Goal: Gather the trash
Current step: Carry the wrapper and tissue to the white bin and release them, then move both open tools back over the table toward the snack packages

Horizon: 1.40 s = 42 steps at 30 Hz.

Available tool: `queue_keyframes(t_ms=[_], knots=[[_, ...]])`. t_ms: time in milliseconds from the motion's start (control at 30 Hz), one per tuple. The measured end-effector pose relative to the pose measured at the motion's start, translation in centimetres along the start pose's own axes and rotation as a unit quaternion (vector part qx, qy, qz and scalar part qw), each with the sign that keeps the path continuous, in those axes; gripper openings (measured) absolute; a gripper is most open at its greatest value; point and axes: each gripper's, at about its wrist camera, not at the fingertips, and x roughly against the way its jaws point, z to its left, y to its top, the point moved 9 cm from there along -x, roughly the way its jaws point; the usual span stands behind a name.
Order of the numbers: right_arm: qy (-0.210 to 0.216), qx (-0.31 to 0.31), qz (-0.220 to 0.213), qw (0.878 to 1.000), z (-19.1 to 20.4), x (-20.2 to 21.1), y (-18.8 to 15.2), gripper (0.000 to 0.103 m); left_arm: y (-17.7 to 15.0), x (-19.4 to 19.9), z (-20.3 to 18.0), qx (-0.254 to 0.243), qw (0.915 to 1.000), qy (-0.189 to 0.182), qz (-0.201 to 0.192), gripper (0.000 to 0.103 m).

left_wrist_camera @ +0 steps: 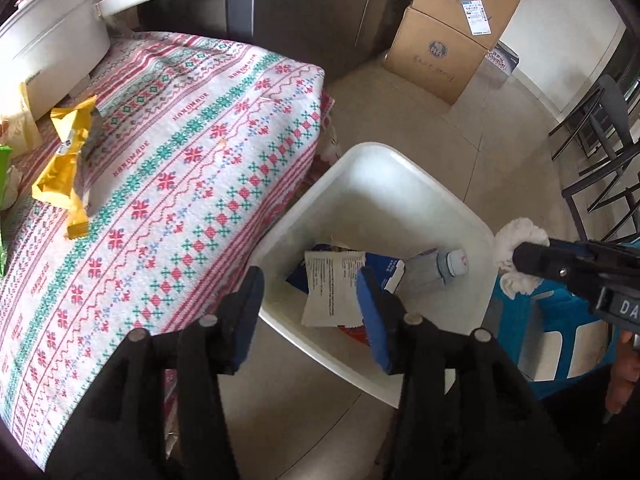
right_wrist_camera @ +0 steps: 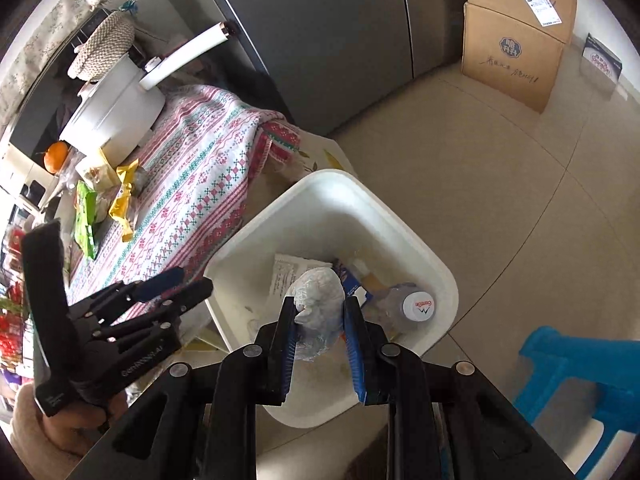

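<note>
A white bin (left_wrist_camera: 362, 151) (right_wrist_camera: 320, 178) stands on the floor beside the table. In it lie a printed paper packet (left_wrist_camera: 330, 288), a blue carton and a plastic bottle (right_wrist_camera: 416, 308) (left_wrist_camera: 444, 268). My left gripper (left_wrist_camera: 312, 308) (right_wrist_camera: 191, 282) hangs open over the bin's near edge, nothing between its pads. My right gripper (right_wrist_camera: 320, 318) (left_wrist_camera: 522, 257) is shut on a crumpled white tissue wad (right_wrist_camera: 318, 300) (left_wrist_camera: 520, 232) above the bin's right side. On the patterned tablecloth (left_wrist_camera: 192, 160) lie a yellow wrapper (left_wrist_camera: 66, 168) (right_wrist_camera: 124, 196) and a green wrapper (right_wrist_camera: 86, 216).
A white pot (left_wrist_camera: 48, 48) with a long handle sits at the table's far end, an orange (right_wrist_camera: 56, 156) near it. Cardboard boxes (left_wrist_camera: 448, 40) stand by a grey cabinet. A blue stool (right_wrist_camera: 580, 368) is right of the bin, black chair legs (left_wrist_camera: 600, 152) beyond.
</note>
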Motion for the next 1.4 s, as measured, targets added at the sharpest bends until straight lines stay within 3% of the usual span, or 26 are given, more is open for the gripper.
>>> queue_keyframes(t_ms=[133,233,600,633,667,700,767,1100,1400], knots=[[-0.005,0.013,0.026,1.000,0.6,-1.4,-0.9,0.024,0.1,2.1,2.1,0.007,0.9996,0.019,-0.021,0.072],[-0.011,0.025,0.050,0.998,1.1,-2.6,-1.8,0.024,-0.2,3.2,4.0,0.021,0.9989,0.031,-0.027,0.077],[-0.045,0.047,0.125,0.990,1.0,-5.7,-5.1,0.028,-2.8,5.9,8.9,0.059,0.9967,0.047,-0.030,0.082],[-0.044,0.049,0.129,0.989,1.2,-5.8,-5.3,0.030,-3.0,6.1,9.2,0.062,0.9964,0.048,-0.031,0.082],[-0.042,0.049,0.130,0.989,1.3,-5.8,-5.4,0.038,-3.3,6.5,9.6,0.065,0.9962,0.049,-0.032,0.083],[-0.041,0.048,0.129,0.990,1.3,-5.7,-5.4,0.051,-3.4,6.7,9.9,0.068,0.9958,0.050,-0.034,0.084],[-0.037,0.046,0.116,0.991,1.6,-5.3,-5.1,0.059,-3.7,7.5,10.6,0.075,0.9950,0.052,-0.040,0.088],[-0.011,0.049,0.054,0.997,4.9,-2.4,-2.0,0.065,-4.9,10.5,15.2,0.125,0.9872,0.071,-0.069,0.097],[0.008,0.068,-0.009,0.998,10.2,-1.1,1.0,0.073,-6.6,12.9,22.9,0.224,0.9658,0.095,-0.088,0.098]])
